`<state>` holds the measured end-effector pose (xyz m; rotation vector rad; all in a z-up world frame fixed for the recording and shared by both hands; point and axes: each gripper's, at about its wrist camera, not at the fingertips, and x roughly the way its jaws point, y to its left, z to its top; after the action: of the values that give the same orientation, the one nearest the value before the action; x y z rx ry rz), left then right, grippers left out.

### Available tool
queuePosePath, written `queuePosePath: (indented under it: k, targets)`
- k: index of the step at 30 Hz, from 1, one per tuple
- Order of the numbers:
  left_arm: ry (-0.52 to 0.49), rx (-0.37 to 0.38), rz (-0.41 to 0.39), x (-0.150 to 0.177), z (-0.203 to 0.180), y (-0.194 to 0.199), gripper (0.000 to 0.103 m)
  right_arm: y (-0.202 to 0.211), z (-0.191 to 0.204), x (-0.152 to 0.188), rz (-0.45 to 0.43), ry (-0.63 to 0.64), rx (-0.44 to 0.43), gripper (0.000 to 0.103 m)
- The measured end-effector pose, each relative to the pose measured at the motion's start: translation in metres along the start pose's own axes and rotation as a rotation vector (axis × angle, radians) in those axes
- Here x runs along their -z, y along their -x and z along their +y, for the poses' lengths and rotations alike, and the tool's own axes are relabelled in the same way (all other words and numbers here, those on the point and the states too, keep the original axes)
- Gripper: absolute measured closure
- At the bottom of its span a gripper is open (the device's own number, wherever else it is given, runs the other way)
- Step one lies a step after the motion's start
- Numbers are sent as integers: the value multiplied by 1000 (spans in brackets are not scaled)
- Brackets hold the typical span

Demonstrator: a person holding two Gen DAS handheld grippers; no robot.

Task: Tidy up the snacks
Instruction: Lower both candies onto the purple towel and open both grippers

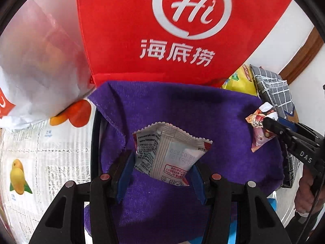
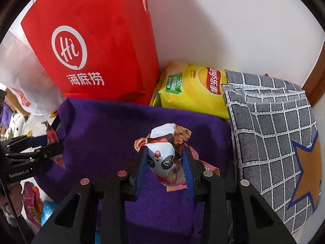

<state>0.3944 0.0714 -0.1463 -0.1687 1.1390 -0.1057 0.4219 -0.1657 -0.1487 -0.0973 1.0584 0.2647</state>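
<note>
Gripping a white snack packet [image 1: 170, 158] in my left gripper [image 1: 162, 172], I have my right gripper [image 2: 165, 166] clamped on a panda-print snack packet [image 2: 162, 158]. Both hang over a purple cloth [image 1: 182, 109]. Beyond it stand a red bag [image 2: 97, 46], a yellow chip bag [image 2: 195, 89] and, rightward, a grey checked cloth [image 2: 274, 134].
</note>
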Motion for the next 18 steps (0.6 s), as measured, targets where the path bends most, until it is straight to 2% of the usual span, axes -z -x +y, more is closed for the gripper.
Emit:
queuePosePath:
  k: [4, 12, 16, 17, 18]
  targets:
    - [3, 19, 14, 1, -4, -7, 52, -2, -1, 0, -4, -2, -3, 67]
    - [-28, 2, -2, -1, -14, -11, 52, -4, 8, 0, -15, 45, 8, 64]
    - [-52, -2, -4, -2, -21, -12, 51, -6, 12, 1, -16, 66, 6, 48]
    - [-55, 6, -6, -3, -22, -11, 47, -6, 14, 1, -17, 76, 6, 48]
    - [-58, 11, -8, -3, -23, -10, 38, -5, 15, 1, -18, 81, 4, 48]
